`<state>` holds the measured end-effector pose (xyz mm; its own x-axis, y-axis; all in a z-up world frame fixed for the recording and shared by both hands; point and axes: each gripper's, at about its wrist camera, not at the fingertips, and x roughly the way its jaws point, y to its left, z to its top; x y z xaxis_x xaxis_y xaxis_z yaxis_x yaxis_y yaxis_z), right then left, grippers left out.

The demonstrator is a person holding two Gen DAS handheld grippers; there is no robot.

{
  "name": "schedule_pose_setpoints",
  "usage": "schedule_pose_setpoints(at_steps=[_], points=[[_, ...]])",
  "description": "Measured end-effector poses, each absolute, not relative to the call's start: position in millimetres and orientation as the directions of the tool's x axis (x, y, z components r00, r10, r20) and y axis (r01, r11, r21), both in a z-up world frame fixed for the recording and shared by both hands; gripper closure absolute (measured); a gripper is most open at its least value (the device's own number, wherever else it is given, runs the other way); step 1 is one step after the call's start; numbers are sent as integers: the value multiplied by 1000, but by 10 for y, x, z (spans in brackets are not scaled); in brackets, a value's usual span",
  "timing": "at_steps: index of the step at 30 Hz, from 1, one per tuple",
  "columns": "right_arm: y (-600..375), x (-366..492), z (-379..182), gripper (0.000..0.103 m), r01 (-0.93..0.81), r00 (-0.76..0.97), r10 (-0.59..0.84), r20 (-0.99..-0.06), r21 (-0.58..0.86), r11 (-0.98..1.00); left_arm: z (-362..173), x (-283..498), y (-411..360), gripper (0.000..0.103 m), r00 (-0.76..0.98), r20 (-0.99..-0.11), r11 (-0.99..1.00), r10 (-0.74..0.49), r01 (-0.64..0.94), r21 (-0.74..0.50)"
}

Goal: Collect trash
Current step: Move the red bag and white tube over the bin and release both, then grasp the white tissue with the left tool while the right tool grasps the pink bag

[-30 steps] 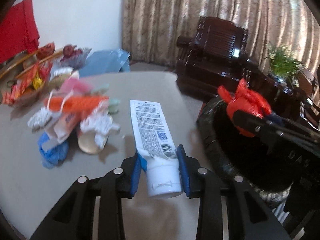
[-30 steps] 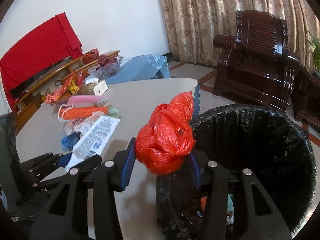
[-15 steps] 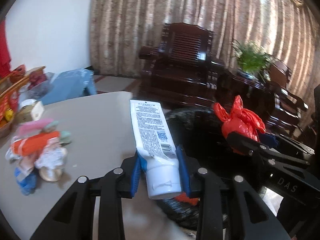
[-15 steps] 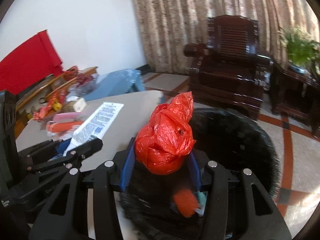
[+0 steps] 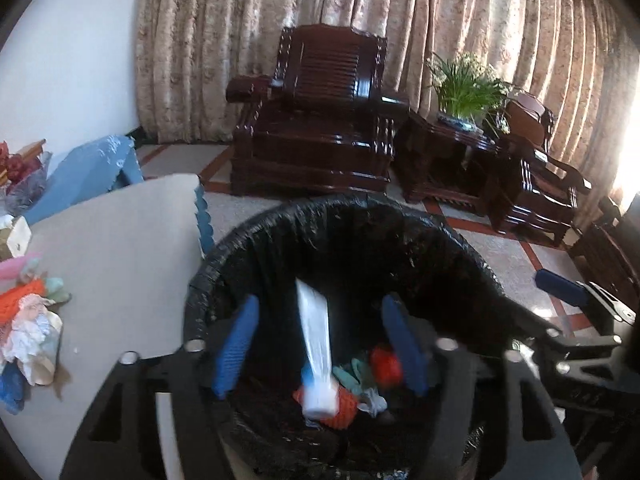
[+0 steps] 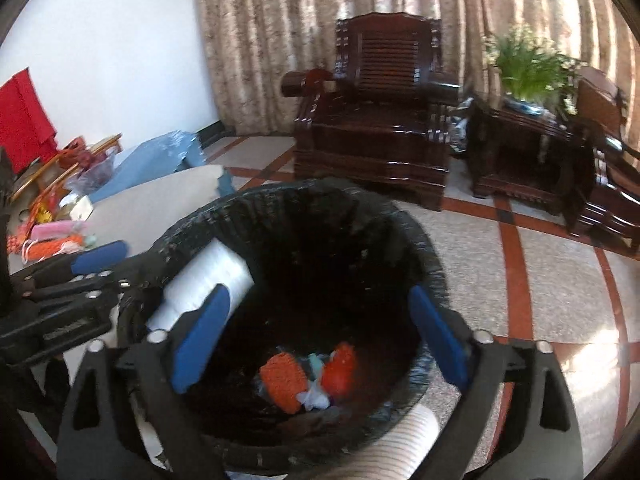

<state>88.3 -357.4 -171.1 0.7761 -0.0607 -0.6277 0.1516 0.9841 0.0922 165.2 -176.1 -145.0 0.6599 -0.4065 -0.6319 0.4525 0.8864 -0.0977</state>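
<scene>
A bin with a black liner (image 5: 224, 248) (image 6: 424, 256) stands beside the grey table (image 5: 120, 248). My left gripper (image 5: 320, 348) is open over the bin, and the white tube (image 5: 316, 344) is falling between its jaws, blurred; the tube also shows in the right wrist view (image 6: 204, 284). My right gripper (image 6: 320, 340) is open over the bin. The red bag (image 6: 340, 368) (image 5: 386, 364) lies at the bottom with other orange and pale trash (image 6: 284, 380).
A heap of trash (image 5: 28, 320) (image 6: 56, 240) lies on the table's left side. Dark wooden armchairs (image 5: 320, 120) (image 6: 376, 120) and a side table with a plant (image 5: 464, 92) stand behind on a tiled floor (image 6: 520, 272).
Both grippers moved right over the bin and opened. The red bag dropped into the bin. The white tube left the left gripper's jaws and is falling.
</scene>
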Motion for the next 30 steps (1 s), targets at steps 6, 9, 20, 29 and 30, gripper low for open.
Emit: schedule_pose_setpoints(at_steps=[6, 9, 20, 29, 30], points=[[-3622, 814, -1548, 5, 180, 821, -53, -568, 169, 969, -1285, 1627, -1554, 18, 698, -602, 904, -387, 417, -97], [-3537, 766, -1395, 5, 157, 854, -34, -519, 194, 968, -1171, 1567, -1350, 15, 725, -582, 917, -370, 387, -101], [-2641, 1099, -880, 5, -67, 890, 166, -425, 238, 969, -784, 1267, -469, 12, 834, -502, 971, -228, 232, -54], [-1548, 1416, -773, 5, -278, 857, 307, -413, 132, 952, -763, 1101, 523, 11, 883, -470, 1000, -3, -1, -8], [-1416, 1462, -791, 5, -298, 851, 319, -418, 118, 947, -776, 1092, 604, 11, 884, -467, 1000, 20, -23, 0]])
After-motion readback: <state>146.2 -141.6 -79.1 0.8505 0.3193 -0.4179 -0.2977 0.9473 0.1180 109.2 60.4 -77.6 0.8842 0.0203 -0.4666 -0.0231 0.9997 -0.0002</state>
